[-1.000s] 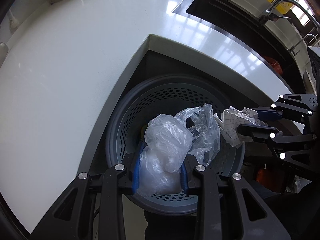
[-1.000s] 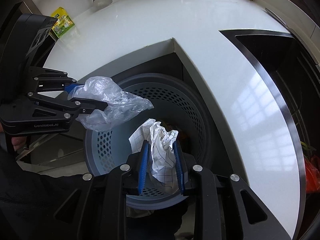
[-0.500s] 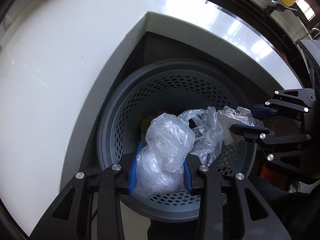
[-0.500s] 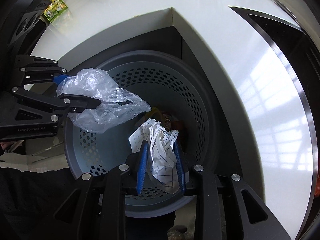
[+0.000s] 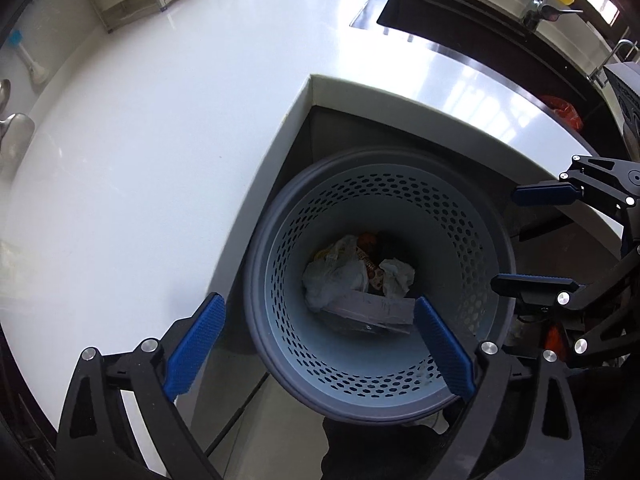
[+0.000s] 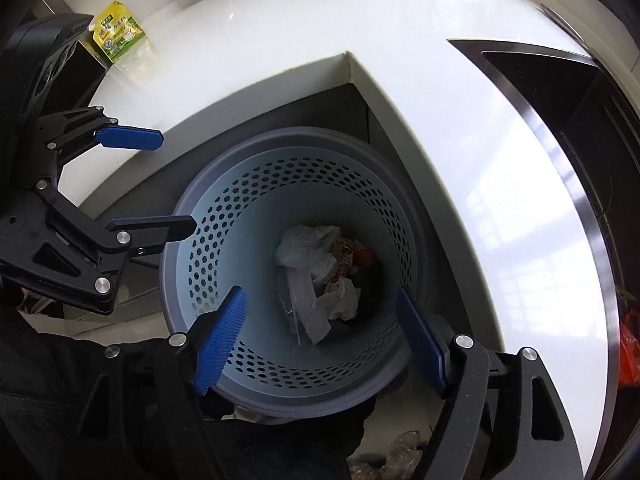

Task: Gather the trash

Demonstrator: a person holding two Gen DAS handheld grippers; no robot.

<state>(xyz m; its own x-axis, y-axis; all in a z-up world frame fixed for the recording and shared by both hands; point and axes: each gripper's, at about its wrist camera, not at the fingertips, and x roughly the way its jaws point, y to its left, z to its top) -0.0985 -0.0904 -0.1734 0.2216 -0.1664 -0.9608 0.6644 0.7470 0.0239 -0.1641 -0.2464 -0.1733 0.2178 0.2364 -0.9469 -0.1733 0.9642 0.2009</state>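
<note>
**Both grippers empty above the bin**

The white counter (image 5: 152, 128) wraps an inside corner, with a dark sink (image 6: 580, 128) set into it on one side. Tucked into that corner on the floor stands the perforated bin (image 5: 472, 236), grey-rimmed and pale inside.

The left gripper (image 5: 320, 344) hangs over the bin's near rim with its jaws spread wide and nothing between them. The right gripper (image 6: 320, 340) is likewise wide apart and empty, above the bin mouth beside the left one.

The trash lies at the bin's bottom: a crumpled plastic bag (image 5: 336, 276), a ball of paper (image 5: 396, 276), a flat strip of paper (image 6: 308, 300) and a printed wrapper (image 6: 342, 258), all touching in one heap.

This stuff looks light, soft and easily crushed; the film likely slips and springs back, so a pinch on a bunched fold should hold better than on a loose edge. On the counter, a yellow-green packet (image 6: 118, 36) sits near the wall.
</note>
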